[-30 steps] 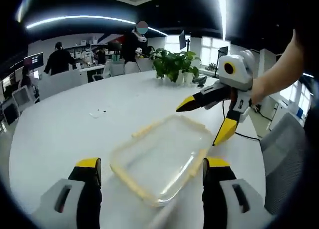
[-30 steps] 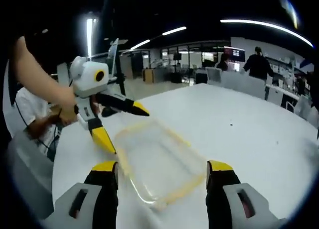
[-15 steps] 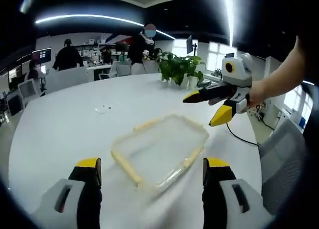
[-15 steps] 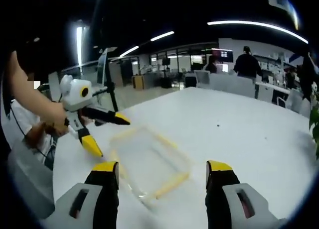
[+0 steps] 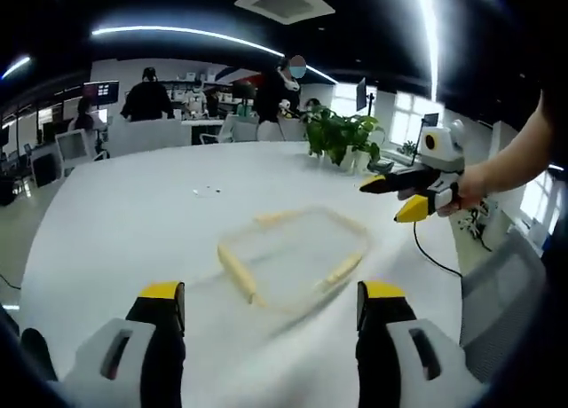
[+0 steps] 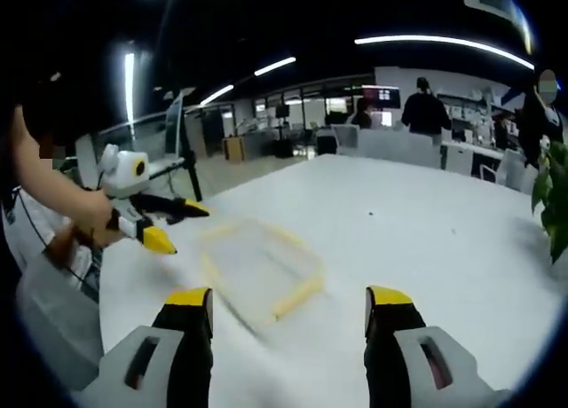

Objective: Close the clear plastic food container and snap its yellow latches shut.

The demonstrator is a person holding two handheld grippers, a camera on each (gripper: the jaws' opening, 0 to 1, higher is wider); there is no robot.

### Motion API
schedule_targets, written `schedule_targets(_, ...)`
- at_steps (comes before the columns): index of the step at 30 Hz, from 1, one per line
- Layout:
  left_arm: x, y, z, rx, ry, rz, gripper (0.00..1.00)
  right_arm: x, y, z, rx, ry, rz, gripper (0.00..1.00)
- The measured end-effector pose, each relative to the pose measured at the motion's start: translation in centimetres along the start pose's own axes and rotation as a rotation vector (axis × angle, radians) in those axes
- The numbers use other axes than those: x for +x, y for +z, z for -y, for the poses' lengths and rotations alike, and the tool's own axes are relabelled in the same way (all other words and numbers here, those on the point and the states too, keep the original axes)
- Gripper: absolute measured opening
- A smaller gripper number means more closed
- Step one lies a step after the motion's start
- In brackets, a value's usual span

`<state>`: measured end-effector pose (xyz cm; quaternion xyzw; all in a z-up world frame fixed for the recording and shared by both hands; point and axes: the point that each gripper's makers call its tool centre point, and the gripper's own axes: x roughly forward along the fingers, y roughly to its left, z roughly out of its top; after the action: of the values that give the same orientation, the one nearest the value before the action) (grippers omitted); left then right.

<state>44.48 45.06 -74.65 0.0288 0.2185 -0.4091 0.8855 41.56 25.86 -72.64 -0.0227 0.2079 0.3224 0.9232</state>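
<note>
The clear rectangular plastic food container with yellow latches is seen lying flat on the round white table, roughly mid-table, slightly blurred in both views. In the right gripper view the same container is located ahead of and between the jaws, well clear of them. Lid state and latch positions cannot be resolved through the blur; yellow strips are made out along the long edges and at one short end.

The left gripper is held above the near table edge, yellow-tipped black jaws spread wide, nothing between them, no contact with the container. The same gripper is picked up in the right gripper view at the left, held by a person's hand, jaws parted, tips near the container's far-left corner but apart from it.

The right gripper is likewise seen with jaws wide apart and empty, container not touched. It is seen in the left gripper view at the right, held in a hand, jaws apart, off the container's far-right corner.

A green potted plant is set at the far side of the table. Small dark specks are noted on the tabletop beyond the container. Office desks, monitors and standing people are visible in the background.
</note>
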Motion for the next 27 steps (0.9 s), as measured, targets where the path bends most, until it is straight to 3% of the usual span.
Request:
schedule_targets(9,-2.1,-1.0,0.5,-0.043,0.037,0.015,0.78,-3.1,-0.7,0.4,0.042,-0.051,0.013,0.68)
schedule_targets(20,-4.8,-1.0,0.5,-0.113,0.091,0.067,0.78,-6.4,-1.2,-0.3,0.064,-0.07,0.032,0.68)
schedule_targets(24,-5.7,-0.8,0.6,-0.126,0.107,0.087,0.78,-7.5,-1.2,-0.6,0.088,-0.076,0.049,0.68)
schedule_targets(26,-6.3,-0.6,0.7,-0.131,0.114,0.096,0.77,-8.2,-0.9,-0.3,0.162,-0.095,0.083,0.68)
schedule_targets(27,-6.5,-0.5,0.7,-0.129,0.121,0.104,0.77,-8.6,-1.0,-0.1,0.153,-0.107,0.085,0.68)
